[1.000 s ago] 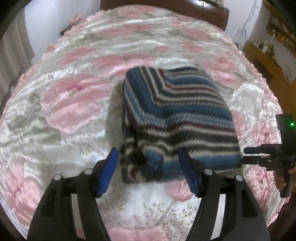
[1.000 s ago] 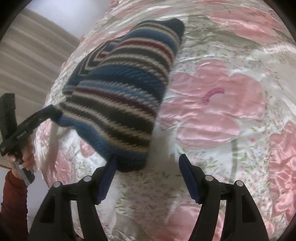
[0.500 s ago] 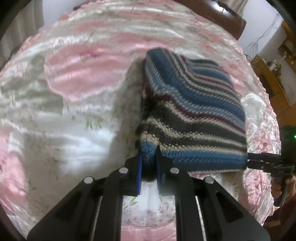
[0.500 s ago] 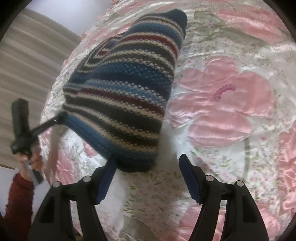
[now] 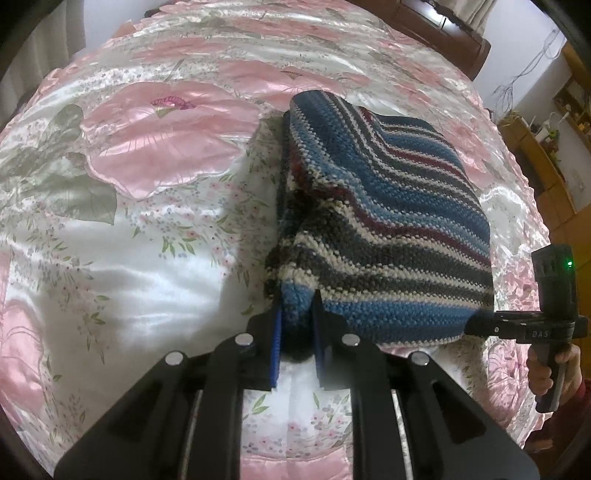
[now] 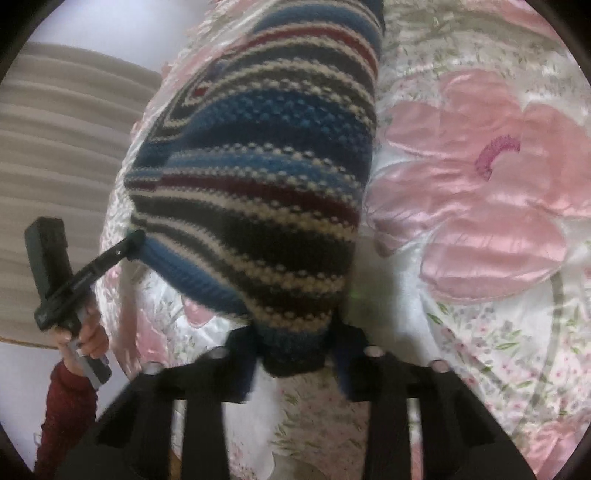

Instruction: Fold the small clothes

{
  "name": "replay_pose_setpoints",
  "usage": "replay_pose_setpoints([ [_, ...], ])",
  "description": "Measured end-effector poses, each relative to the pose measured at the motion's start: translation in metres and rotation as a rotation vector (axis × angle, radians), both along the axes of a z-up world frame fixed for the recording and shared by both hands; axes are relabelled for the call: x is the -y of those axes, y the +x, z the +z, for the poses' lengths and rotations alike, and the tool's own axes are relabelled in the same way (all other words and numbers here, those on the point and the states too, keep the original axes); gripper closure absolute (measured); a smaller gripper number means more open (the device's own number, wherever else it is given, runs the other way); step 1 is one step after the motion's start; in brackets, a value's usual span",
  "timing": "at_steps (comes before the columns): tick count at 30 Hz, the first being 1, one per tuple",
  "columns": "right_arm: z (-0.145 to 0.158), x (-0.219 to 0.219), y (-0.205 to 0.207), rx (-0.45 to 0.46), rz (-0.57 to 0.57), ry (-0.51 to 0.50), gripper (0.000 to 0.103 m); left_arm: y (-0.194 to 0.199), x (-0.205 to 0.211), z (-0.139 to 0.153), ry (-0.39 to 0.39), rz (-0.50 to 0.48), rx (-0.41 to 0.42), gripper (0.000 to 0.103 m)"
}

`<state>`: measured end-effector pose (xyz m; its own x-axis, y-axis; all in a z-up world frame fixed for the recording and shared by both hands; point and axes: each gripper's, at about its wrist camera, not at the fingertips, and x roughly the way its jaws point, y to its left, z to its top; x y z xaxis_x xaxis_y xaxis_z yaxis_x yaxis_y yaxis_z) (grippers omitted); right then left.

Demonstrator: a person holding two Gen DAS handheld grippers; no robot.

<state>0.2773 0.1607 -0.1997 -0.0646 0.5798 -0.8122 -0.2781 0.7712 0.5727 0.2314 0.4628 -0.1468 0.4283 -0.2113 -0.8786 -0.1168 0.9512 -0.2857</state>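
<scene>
A folded knit garment [image 5: 388,221] with blue, grey, cream and dark red stripes lies on the pink floral satin bedspread [image 5: 147,258]. My left gripper [image 5: 295,321] is shut on its near left corner, and the blue hem bunches between the pads. At the right edge of the left wrist view, my right gripper [image 5: 476,325] pinches the near right corner. In the right wrist view the garment [image 6: 266,177] fills the middle. Its dark corner sits between the narrowed fingers of my right gripper [image 6: 295,354]. The left gripper [image 6: 135,238] holds the far corner there.
A wooden headboard [image 5: 443,26] stands beyond the bed, with wooden shelving [image 5: 554,166] at the right. A pale curtain [image 6: 55,147] hangs off the bed's other side. A hand [image 5: 554,362] and a dark red sleeve [image 6: 70,406] hold the grippers. Bedspread [image 6: 480,221] spreads beside the garment.
Both grippers stood open a second ago. The left one shut on the near left corner first. The right one has now moved in and narrowed onto the other near corner.
</scene>
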Motion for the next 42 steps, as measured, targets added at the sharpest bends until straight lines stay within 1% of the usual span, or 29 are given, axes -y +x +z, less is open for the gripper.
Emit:
replay_pose_setpoints([
  [2,0.013,0.002,-0.004,0.064,0.027,-0.038,0.08,-0.001,0.006,0.003,0.001,-0.02,0.012,0.09],
  [6,0.031,0.008,-0.009,0.14,0.038,-0.081,0.082,-0.005,0.018,0.002,0.03,-0.063,0.02,0.09],
  [8,0.029,0.01,-0.009,0.132,0.042,-0.09,0.082,-0.005,0.022,-0.003,0.045,-0.074,0.014,0.089],
  [11,0.007,0.01,-0.013,0.1,0.054,-0.138,0.082,-0.004,0.021,-0.014,0.044,-0.078,0.0,0.086],
  [13,-0.002,0.007,-0.014,0.088,0.06,-0.156,0.082,-0.004,0.019,-0.022,0.031,-0.072,-0.009,0.082],
  [17,-0.004,0.003,-0.011,0.091,0.075,-0.173,0.08,-0.005,0.024,-0.019,0.067,-0.081,0.002,0.081],
  [18,-0.002,0.002,-0.01,0.097,0.086,-0.175,0.079,-0.005,0.025,-0.016,0.076,-0.083,0.005,0.076],
  [19,0.001,0.001,-0.009,0.098,0.099,-0.177,0.072,-0.006,0.025,-0.013,0.084,-0.083,0.009,0.067],
  [20,0.003,-0.001,-0.008,0.097,0.112,-0.184,0.063,-0.008,0.023,-0.007,0.087,-0.085,0.013,0.061],
  [21,0.009,-0.002,-0.008,0.108,0.116,-0.193,0.059,-0.009,0.021,-0.002,0.085,-0.089,0.019,0.053],
  [22,0.016,0.0,-0.006,0.122,0.12,-0.193,0.05,-0.011,0.018,0.005,0.079,-0.095,0.03,0.05],
  [23,0.023,0.002,-0.005,0.136,0.122,-0.185,0.044,-0.012,0.015,0.011,0.071,-0.099,0.04,0.046],
  [24,0.034,0.007,0.001,0.153,0.108,-0.174,0.041,-0.013,0.009,0.022,0.055,-0.096,0.063,0.032],
  [25,0.038,0.011,0.004,0.159,0.093,-0.171,0.037,-0.012,0.003,0.033,0.039,-0.08,0.095,0.027],
  [27,0.05,0.019,0.021,0.173,0.047,-0.164,0.036,0.0,-0.004,0.051,0.021,-0.056,0.141,0.027],
  [28,0.054,0.021,0.031,0.181,0.024,-0.163,0.036,0.012,-0.004,0.058,0.035,-0.047,0.154,0.027],
  [29,0.057,0.022,0.04,0.186,0.003,-0.168,0.036,0.023,-0.001,0.062,0.051,-0.043,0.155,0.027],
  [30,0.059,0.022,0.051,0.185,-0.022,-0.171,0.036,0.044,0.003,0.063,0.057,-0.051,0.14,0.026],
  [31,0.06,0.02,0.062,0.181,-0.043,-0.169,0.036,0.065,0.008,0.061,0.05,-0.065,0.117,0.027],
  [33,0.062,0.018,0.085,0.193,-0.077,-0.17,0.036,0.093,0.015,0.054,0.054,-0.069,0.083,0.027],
  [35,0.061,0.013,0.097,0.201,-0.087,-0.168,0.034,0.115,0.019,0.043,0.038,-0.064,0.046,0.026],
  [36,0.058,0.009,0.103,0.194,-0.088,-0.169,0.033,0.125,0.021,0.034,0.023,-0.064,0.008,0.027],
  [38,0.051,0.003,0.109,0.187,-0.087,-0.186,0.033,0.135,0.026,0.02,0.015,-0.075,-0.038,0.027],
  [41,0.043,-0.008,0.115,0.192,-0.074,-0.233,0.032,0.144,0.038,0.008,0.072,-0.103,-0.049,0.027],
  [42,0.041,-0.009,0.117,0.189,-0.076,-0.253,0.032,0.146,0.041,0.006,0.082,-0.101,-0.051,0.029],
])
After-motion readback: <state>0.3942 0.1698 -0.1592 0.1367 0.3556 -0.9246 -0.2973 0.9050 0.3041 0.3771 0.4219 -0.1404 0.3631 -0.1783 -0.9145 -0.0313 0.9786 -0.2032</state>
